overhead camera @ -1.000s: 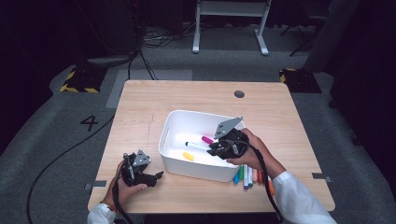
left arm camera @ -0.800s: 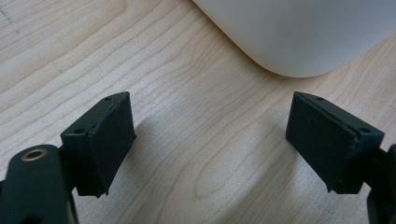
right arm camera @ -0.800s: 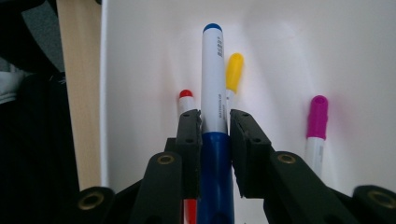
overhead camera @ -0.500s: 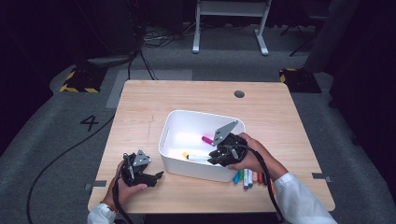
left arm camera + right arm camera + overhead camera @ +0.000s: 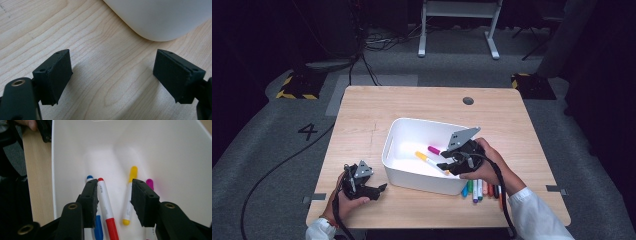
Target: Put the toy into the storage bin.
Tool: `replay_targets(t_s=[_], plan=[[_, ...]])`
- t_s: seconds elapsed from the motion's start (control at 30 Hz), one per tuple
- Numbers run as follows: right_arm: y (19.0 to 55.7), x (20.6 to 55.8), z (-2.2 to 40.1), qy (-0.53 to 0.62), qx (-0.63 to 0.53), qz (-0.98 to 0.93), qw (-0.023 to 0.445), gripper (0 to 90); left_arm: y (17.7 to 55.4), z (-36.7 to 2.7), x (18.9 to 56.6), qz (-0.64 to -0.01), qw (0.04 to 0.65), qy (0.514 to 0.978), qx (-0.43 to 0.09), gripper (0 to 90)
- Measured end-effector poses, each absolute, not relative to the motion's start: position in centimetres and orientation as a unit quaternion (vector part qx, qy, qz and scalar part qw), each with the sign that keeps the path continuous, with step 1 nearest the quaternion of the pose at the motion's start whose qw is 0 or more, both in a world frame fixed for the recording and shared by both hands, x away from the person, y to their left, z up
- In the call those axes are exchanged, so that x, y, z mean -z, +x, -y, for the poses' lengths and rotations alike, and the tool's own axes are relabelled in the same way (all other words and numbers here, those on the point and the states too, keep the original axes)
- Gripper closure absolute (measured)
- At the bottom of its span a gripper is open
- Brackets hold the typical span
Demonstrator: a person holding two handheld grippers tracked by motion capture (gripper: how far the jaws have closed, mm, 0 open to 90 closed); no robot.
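While right gripper (image 5: 113, 202) hangs over white bin (image 5: 398, 131) at mid-frame of high view, its fingers (image 5: 90, 197) have just been opening, now parted, red marker (image 5: 107, 207) lying loose between them on bin floor, seemingly just released. Blue marker (image 5: 98, 226), yellow marker (image 5: 130, 195), magenta marker (image 5: 149, 182) lie beside it. Step in hand, judged: drop-off. Remaining markers (image 5: 479, 189) lie on bench (image 5: 422, 102) lower right of bin. Next move likely calls for lifting clear, reaching for those. Left gripper (image 5: 371, 189) rests lower left, fingers (image 5: 56, 75) spread wide, empty.
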State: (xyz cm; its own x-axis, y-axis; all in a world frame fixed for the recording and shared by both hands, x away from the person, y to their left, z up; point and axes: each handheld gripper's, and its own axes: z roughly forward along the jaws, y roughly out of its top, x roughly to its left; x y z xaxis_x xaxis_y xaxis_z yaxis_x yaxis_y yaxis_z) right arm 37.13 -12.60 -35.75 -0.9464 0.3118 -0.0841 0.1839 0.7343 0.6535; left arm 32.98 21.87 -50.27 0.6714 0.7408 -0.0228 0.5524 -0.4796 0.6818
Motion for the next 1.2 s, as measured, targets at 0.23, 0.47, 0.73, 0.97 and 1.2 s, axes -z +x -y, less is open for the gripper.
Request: replay_targets(t_s=[0.23, 0.47, 0.73, 0.97, 1.2], plan=[[36.1, 33.5, 14.9, 0.151, -0.373, -0.905, 0.137, 48.5, 33.0, -21.9, 50.3, -0.381, 0.339, 0.849, -0.139, 15.5], [35.4, 32.5, 18.2, 0.182, -0.395, -0.886, 0.162, 39.5, 33.0, -21.9, 50.3, -0.381, 0.339, 0.849, -0.139, 15.5], [34.3, 33.1, 22.8, 0.228, -0.398, -0.867, 0.196, 35.2, 33.0, -21.9, 50.3, -0.381, 0.339, 0.849, -0.139, 15.5], [33.3, 35.2, 26.8, 0.269, -0.391, -0.852, 0.219, 35.1, 33.0, -21.9, 50.3, -0.381, 0.339, 0.849, -0.139, 15.5], [32.4, 39.0, 29.8, 0.321, -0.378, -0.843, 0.211, 35.1, 33.0, -21.9, 50.3, -0.381, 0.339, 0.849, -0.140, 15.5]])
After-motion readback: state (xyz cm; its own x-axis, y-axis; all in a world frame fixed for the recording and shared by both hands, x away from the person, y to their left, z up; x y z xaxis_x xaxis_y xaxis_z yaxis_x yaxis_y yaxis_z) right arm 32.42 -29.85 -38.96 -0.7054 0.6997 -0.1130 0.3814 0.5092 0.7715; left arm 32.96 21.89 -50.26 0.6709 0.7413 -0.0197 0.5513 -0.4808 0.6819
